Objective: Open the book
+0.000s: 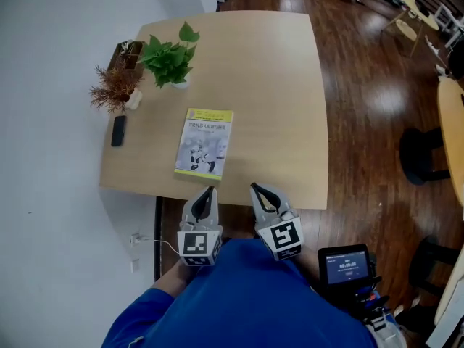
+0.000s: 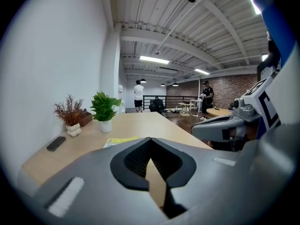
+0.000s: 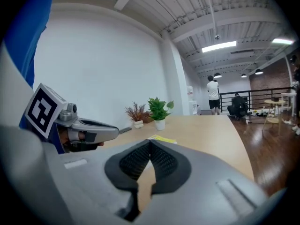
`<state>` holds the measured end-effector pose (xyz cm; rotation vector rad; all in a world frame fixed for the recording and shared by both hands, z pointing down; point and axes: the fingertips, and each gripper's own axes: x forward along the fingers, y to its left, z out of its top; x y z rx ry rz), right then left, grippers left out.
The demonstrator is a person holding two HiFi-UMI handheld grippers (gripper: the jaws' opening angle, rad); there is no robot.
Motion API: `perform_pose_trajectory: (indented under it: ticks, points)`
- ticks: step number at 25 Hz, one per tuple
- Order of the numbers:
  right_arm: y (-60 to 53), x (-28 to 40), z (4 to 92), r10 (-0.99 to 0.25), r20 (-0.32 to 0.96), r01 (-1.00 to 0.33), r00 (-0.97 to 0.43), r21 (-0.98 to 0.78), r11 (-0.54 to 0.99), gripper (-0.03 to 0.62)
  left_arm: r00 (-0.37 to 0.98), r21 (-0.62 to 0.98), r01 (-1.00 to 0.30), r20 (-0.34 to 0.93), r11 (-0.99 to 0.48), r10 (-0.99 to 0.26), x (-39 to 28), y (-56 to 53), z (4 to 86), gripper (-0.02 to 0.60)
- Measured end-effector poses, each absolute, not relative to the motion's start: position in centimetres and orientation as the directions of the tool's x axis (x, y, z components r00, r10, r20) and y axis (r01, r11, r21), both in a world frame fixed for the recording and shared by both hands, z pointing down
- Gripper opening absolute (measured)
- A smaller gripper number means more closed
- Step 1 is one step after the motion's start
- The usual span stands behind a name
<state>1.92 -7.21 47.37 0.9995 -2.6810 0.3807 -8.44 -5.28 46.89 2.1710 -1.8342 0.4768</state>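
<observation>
A closed book point(image 1: 205, 143) with a yellow and white cover lies flat on the light wooden table point(image 1: 275, 85), near its front edge. My left gripper point(image 1: 210, 191) hovers just short of that edge, below the book, jaws shut and empty. My right gripper point(image 1: 254, 187) hangs beside it to the right, also shut with nothing held. In the left gripper view the shut jaws point(image 2: 150, 139) point over the table, the book point(image 2: 119, 141) lies just past them, and the right gripper point(image 2: 225, 125) shows at the right. In the right gripper view the book point(image 3: 161, 138) lies beyond the shut jaws point(image 3: 150, 142).
At the table's far left stand a green plant in a white pot point(image 1: 170, 60), a dried reddish plant point(image 1: 116, 89), a wooden box point(image 1: 127, 53) and a black phone point(image 1: 118, 130). A device with a lit screen point(image 1: 346, 265) sits by the person's right side. The white wall is on the left.
</observation>
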Motion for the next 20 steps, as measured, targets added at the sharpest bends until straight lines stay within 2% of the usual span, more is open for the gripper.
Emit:
perform_pose_trajectory:
  ticks: [12, 20]
  points:
    - [-12.3, 1.0, 51.8, -0.566, 0.378, -0.663, -0.732, -0.205, 0.72, 0.003, 0.096, -0.107, -0.979, 0.513, -0.175, -0.853, -9.9, -10.1, 53.3, 0.008]
    - [-13.9, 0.3, 53.3, -0.573, 0.442, -0.703, -0.69, -0.221, 0.676, 0.003, 0.082, -0.133, -0.968, 0.634, -0.213, -0.769, -10.8, -11.6, 56.5, 0.008]
